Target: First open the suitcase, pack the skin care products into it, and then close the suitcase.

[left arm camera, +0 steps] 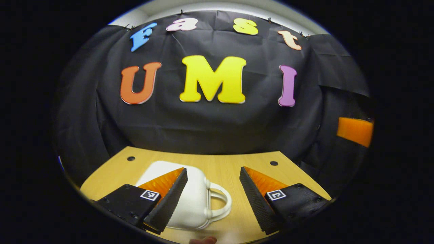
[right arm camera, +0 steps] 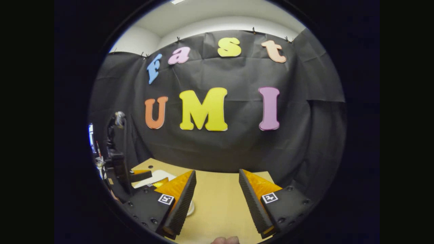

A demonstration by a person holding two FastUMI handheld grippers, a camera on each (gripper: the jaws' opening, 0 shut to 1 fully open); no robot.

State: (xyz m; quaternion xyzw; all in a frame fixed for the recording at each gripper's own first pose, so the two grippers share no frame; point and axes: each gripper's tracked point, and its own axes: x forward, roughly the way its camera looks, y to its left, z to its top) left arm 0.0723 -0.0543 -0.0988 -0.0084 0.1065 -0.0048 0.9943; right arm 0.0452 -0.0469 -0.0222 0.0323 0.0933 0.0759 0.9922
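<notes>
A small white suitcase (left arm camera: pixel 193 200) with a looped handle (left arm camera: pixel 220 201) lies closed on the wooden table (left arm camera: pixel 223 166). My left gripper (left arm camera: pixel 213 173) hovers above it, open, with the case under its left finger and the handle in the gap. In the right gripper view, my right gripper (right arm camera: pixel 217 176) stands open over bare table, nothing between its fingers. To its left the white suitcase (right arm camera: pixel 154 176) shows partly behind the left gripper (right arm camera: pixel 135 176) and its holder.
Two round holes (left arm camera: pixel 131 158) mark the table's far corners. The black cloth wall rises right behind the table. An orange block (left arm camera: pixel 354 130) hangs at the far right of the left gripper view. A fingertip (left arm camera: pixel 203 240) shows at the bottom edge.
</notes>
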